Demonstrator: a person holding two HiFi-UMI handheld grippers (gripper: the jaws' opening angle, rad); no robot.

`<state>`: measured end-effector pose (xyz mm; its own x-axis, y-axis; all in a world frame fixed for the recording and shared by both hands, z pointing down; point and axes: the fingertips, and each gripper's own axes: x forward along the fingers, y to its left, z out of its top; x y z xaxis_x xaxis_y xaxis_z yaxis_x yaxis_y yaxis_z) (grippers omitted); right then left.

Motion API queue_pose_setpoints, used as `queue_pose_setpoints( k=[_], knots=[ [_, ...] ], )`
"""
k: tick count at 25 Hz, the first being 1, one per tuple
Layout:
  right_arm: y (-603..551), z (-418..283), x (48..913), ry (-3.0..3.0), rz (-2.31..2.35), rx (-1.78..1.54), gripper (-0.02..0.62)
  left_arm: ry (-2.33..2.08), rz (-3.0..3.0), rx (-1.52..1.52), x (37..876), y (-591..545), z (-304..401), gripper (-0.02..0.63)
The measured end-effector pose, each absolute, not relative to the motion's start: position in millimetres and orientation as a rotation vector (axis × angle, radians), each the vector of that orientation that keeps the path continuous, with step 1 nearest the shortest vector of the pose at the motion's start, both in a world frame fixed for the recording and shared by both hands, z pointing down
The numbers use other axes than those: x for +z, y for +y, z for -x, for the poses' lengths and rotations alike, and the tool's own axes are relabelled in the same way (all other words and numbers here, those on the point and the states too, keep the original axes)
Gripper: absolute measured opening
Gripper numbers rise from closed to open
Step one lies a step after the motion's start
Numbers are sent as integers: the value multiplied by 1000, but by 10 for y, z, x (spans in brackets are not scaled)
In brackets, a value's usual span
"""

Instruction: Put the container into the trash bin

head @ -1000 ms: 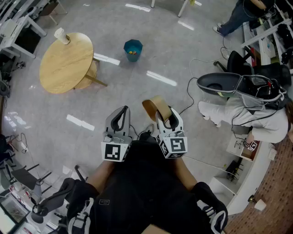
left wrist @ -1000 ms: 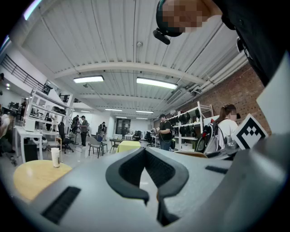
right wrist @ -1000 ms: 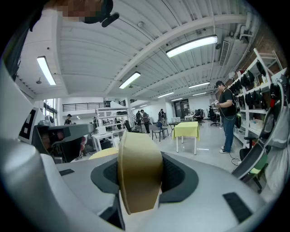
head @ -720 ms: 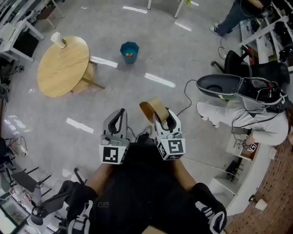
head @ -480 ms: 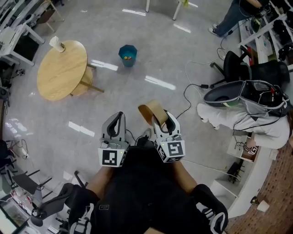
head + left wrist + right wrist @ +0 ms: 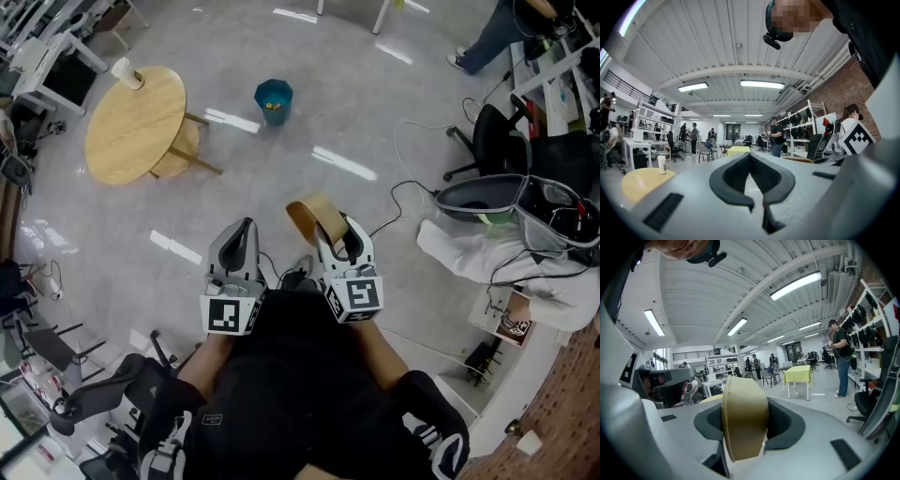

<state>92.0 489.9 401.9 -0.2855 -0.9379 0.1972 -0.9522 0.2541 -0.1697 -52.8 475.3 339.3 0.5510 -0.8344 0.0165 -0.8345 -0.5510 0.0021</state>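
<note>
Right gripper (image 6: pixel 336 234) clamped on a tan container (image 6: pixel 312 214), left gripper (image 6: pixel 246 230) with jaws together; blue trash bin (image 6: pixel 273 100) well apart, possibly scraps inside; black-and-white square markers (image 6: pixel 232 315) on both

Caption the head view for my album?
Right gripper holds a tan container; blue trash bin stands across the floor; left gripper empty.

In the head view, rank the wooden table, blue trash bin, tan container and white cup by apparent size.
1. wooden table
2. tan container, only slightly, and it's nearer the camera, so unsure
3. blue trash bin
4. white cup
</note>
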Motion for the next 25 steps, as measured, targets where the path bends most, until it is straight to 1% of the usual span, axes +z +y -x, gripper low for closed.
queue_pose_setpoints(
  k=[8, 11, 17, 25],
  knots=[
    [4660, -1021, 4151, -2434, -1814, 442, 207, -1516, -2724, 68, 3499, 4558, 501, 9],
    [4480, -958, 4187, -2425, -1807, 441, 207, -1507, -2720, 60, 3528, 4353, 549, 9],
    [3892, -882, 4263, -2404, -1779, 425, 207, -1487, -2719, 39, 3636, 3688, 498, 9],
    [2740, -894, 4272, -2370, -1742, 445, 207, -1477, -2689, -5, 3600, 2433, 465, 9]
  ],
)
